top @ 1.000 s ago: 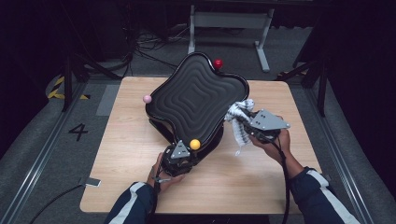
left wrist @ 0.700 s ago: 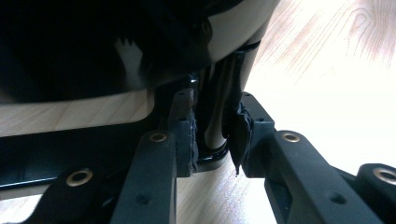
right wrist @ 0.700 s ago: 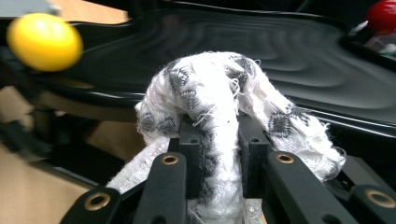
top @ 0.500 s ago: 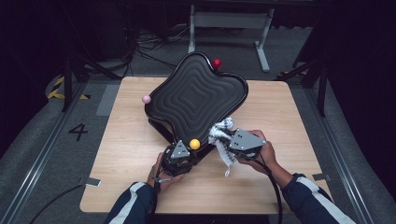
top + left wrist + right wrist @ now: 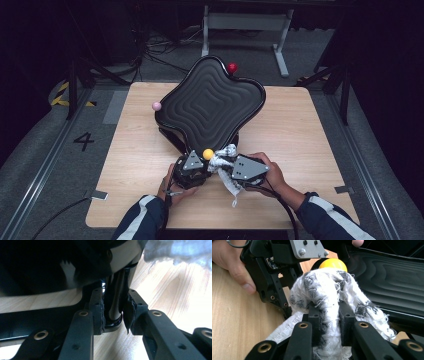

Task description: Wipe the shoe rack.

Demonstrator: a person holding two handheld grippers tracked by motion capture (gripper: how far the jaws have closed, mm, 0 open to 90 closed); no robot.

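Observation:
A black wavy tray (image 5: 210, 102) stands tilted on the wooden table (image 5: 300, 130), with a yellow ball (image 5: 208, 153) at its near corner. My left gripper (image 5: 199, 156) sits under that corner. In the left gripper view its pads (image 5: 100, 312) press on a black post (image 5: 115, 290) from both sides. My right gripper (image 5: 222, 164) is shut on a white and grey frayed cloth (image 5: 231, 186). In the right gripper view the cloth (image 5: 324, 287) bunches up between the jaws and touches the yellow ball (image 5: 333, 264).
A red ball (image 5: 232, 67) tops the tray's far corner and a pink ball (image 5: 156, 106) its left corner. The tray's black base stands on the table under it. Bare wood lies to the right of the tray. The floor around the table is dark, with cables and a metal frame (image 5: 245, 22).
My right gripper has carried the cloth left and down, from beside the tray's right edge to the yellow ball. The left gripper has stayed where it was.

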